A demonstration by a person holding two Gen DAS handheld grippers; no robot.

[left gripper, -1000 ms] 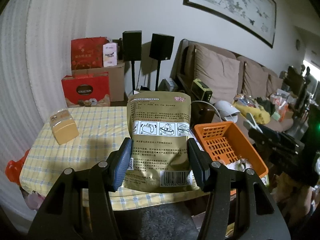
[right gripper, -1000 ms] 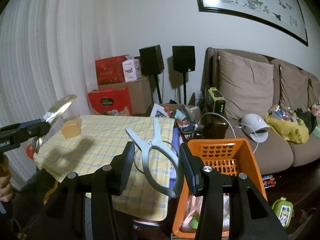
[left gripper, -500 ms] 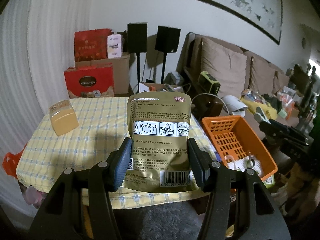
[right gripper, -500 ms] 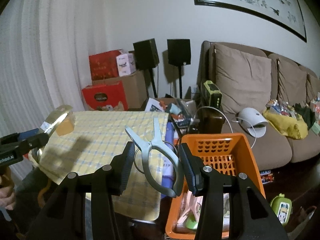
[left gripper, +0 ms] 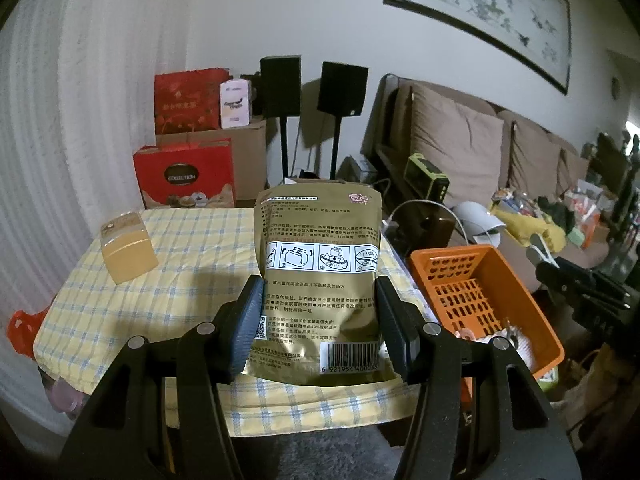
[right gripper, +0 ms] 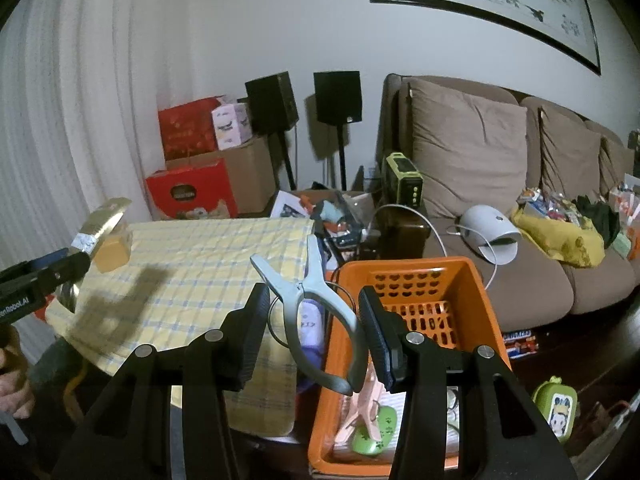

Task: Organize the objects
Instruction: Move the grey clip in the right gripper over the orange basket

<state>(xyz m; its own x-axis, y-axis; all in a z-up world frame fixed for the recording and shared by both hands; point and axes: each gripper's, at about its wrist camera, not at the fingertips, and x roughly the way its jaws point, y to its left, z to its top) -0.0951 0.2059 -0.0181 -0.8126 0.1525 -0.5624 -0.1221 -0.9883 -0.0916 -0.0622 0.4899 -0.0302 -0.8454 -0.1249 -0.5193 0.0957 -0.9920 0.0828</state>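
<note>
1. Gold pouch (left gripper: 318, 280), upright, clamped between the left gripper (left gripper: 319, 330) pads above the near table (left gripper: 192, 280) edge.
2. Grey clip (right gripper: 310, 308), pinched by the right gripper (right gripper: 312, 330); lower it level into the orange basket (right gripper: 476, 280), far right.

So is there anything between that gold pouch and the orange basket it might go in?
Nothing visible blocks it. The gold pouch is pinched in the left tongs above the checked tablecloth; the orange basket sits open-topped beside the table, partly filled.
</note>
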